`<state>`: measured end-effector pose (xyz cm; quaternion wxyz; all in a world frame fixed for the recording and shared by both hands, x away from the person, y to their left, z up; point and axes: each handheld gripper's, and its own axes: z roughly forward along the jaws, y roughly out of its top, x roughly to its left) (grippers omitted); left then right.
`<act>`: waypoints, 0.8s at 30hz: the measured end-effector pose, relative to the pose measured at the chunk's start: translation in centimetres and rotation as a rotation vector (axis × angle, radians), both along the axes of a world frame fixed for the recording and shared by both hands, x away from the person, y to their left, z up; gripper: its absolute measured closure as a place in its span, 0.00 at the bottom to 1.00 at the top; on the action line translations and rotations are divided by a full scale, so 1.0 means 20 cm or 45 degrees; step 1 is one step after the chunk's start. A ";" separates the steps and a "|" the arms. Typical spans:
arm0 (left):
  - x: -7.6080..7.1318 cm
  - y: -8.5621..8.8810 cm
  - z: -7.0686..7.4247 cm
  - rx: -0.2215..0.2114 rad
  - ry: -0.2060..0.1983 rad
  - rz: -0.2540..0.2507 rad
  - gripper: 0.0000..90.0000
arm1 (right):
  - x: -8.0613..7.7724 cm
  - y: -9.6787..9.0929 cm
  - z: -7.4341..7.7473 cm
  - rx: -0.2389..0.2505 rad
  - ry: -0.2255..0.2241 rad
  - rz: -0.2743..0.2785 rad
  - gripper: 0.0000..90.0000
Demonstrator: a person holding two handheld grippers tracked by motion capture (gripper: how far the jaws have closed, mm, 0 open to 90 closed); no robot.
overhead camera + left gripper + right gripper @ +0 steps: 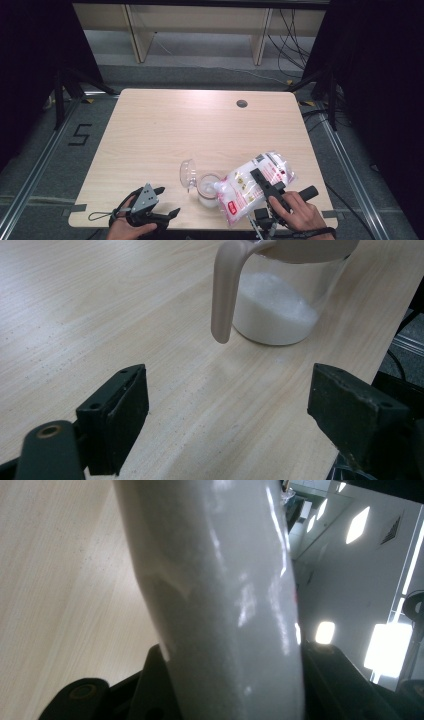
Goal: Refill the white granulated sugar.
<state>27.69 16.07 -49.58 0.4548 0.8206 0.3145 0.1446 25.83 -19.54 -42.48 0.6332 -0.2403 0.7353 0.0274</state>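
A clear plastic bag (274,166) of white granules with a red label hangs tilted over the table's front right. Its lower corner points into a clear jar (208,190). My right gripper (258,176) is shut on the bag. In the right gripper view the bag (220,590) fills the space between the black jaws of the right gripper (235,682). The jar (277,315) holds a layer of white granules, and its hinged lid (188,173) stands open to the left. My left gripper (167,201) rests near the front edge, left of the jar. The left gripper (232,390) stands open and holds nothing.
The light wooden table (165,130) has a round cable hole (242,103) at the back right. The beige lid tab (224,295) hangs in front of the jar. Black curtains and floor rails flank the table, with cables on the floor at the right.
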 end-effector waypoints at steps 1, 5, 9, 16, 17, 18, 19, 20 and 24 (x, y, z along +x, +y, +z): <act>0.00 0.00 0.00 0.000 0.004 0.001 0.18 | 0.00 0.00 0.00 -0.005 -0.010 0.005 0.74; 0.00 0.00 0.00 -0.007 0.003 -0.002 0.18 | 0.00 0.00 0.00 0.006 0.010 -0.013 0.74; 0.00 0.00 0.00 -0.004 0.003 0.001 0.18 | 0.01 -0.01 0.00 -0.002 -0.007 0.002 0.74; 0.00 0.00 0.00 0.014 -0.008 0.000 0.18 | 0.00 0.00 0.00 0.007 -0.002 0.004 0.75; 0.01 0.00 0.00 0.030 -0.026 -0.020 0.18 | 0.00 0.00 0.00 0.002 -0.006 0.010 0.75; 0.01 0.00 0.00 0.028 -0.026 -0.020 0.18 | 0.00 0.00 0.00 0.002 -0.006 0.011 0.75; 0.01 0.01 0.00 0.027 -0.026 -0.020 0.18 | 0.00 0.01 0.00 -0.011 -0.009 0.025 0.75; 0.01 0.01 0.00 0.024 -0.024 -0.021 0.18 | 0.00 0.00 0.00 0.001 -0.002 0.011 0.75; 0.01 0.00 0.00 0.022 -0.023 -0.022 0.18 | 0.00 0.00 -0.01 0.010 0.011 -0.002 0.75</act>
